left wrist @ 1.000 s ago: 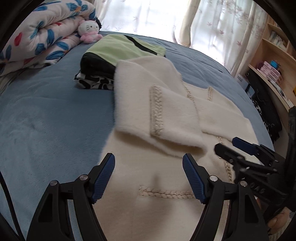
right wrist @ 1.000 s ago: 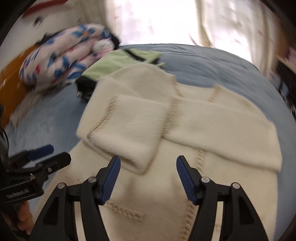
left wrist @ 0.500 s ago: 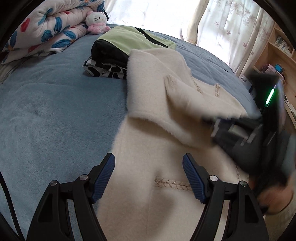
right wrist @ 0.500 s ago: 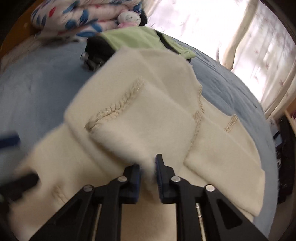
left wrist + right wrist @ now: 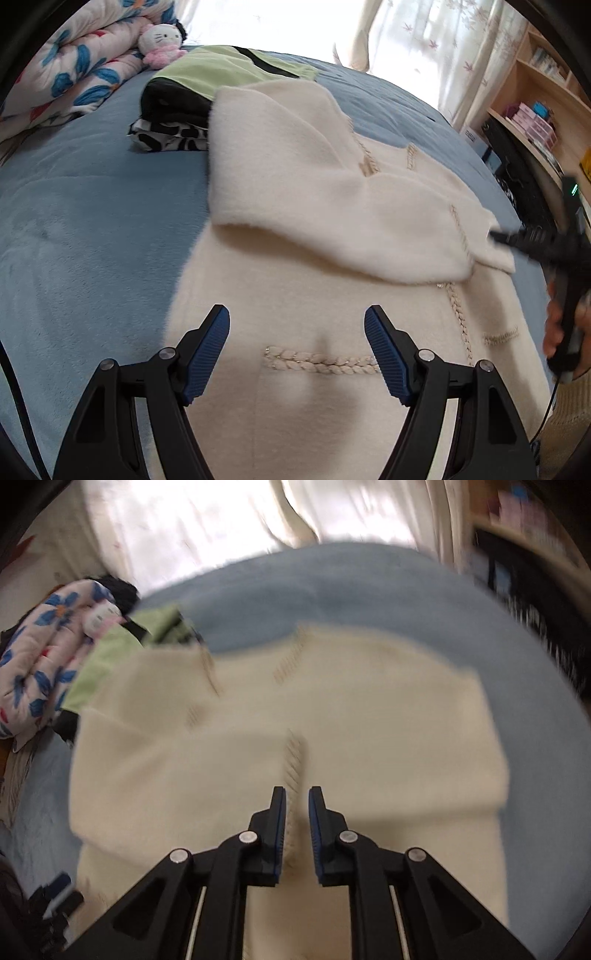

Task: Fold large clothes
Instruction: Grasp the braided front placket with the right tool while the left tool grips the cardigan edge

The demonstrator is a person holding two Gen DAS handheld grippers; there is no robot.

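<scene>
The fluffy cream braid-trimmed coat (image 5: 332, 206) lies on the blue bedspread (image 5: 81, 221) ahead of both tongs. My right gripper (image 5: 297, 812) pinches its sleeve cuff; left gripper (image 5: 297, 343) hovers released. I judge sleeve-folding underway: next, lay it flat.

The cream coat (image 5: 314, 192) looks like thick, fuzzy wool cloth, matt, with braided trim that glints faintly. The bed (image 5: 92, 229) wears a blue plush cover, soft and short-napped. The left claw (image 5: 297, 354) is matt black plastic with ribbed blue pads (image 5: 207, 350) and bright metal screws. The right claw (image 5: 297, 812) seems alike, though blur hides detail. The shelf (image 5: 535, 74) is pale, smooth wood.
</scene>
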